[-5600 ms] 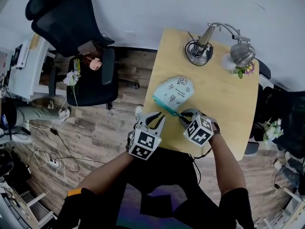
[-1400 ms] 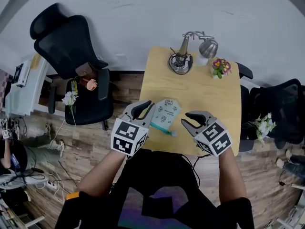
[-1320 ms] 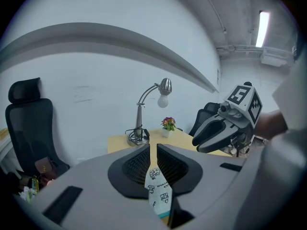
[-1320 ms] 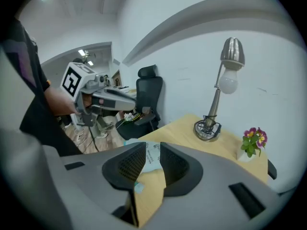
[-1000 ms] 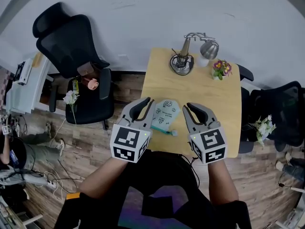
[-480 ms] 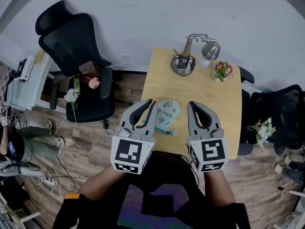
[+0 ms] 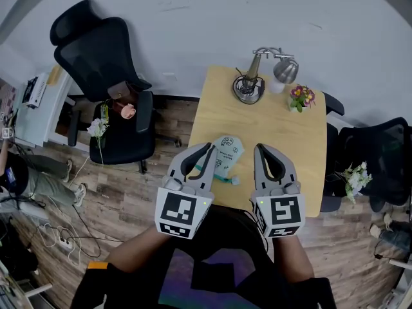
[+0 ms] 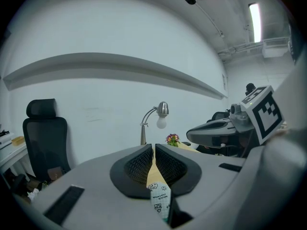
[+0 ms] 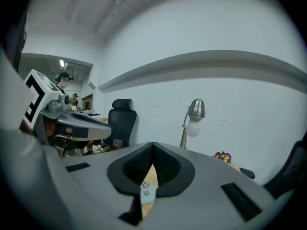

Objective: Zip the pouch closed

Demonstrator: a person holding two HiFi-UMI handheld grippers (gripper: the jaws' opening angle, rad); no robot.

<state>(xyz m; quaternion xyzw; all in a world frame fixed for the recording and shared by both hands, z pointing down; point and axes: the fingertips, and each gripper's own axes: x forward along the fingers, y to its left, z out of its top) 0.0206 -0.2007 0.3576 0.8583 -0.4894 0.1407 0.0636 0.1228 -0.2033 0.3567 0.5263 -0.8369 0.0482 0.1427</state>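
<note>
In the head view, the pale pouch [image 7: 226,153] with small printed figures lies flat near the lower-left edge of the wooden bench [image 7: 283,131], its teal zipper edge [image 7: 216,176] facing the bottom of the frame. The left gripper [image 7: 208,148] hangs just to the pouch's left and the right gripper [image 7: 259,149] just to its right, neither touching it. A desk lamp [image 7: 257,69] and a small pot of flowers [image 7: 300,96] stand at the bench's top edge. In the left gripper view, the fingers [image 8: 140,164] have just been closing and sit almost together with only a thin slit between them, grasping nothing; the pouch shows below them at lower centre, lying on the bench. In the right gripper view, the fingers [image 9: 165,166] are clenched tip to tip and empty, with a strip of the pouch showing beneath them.
</note>
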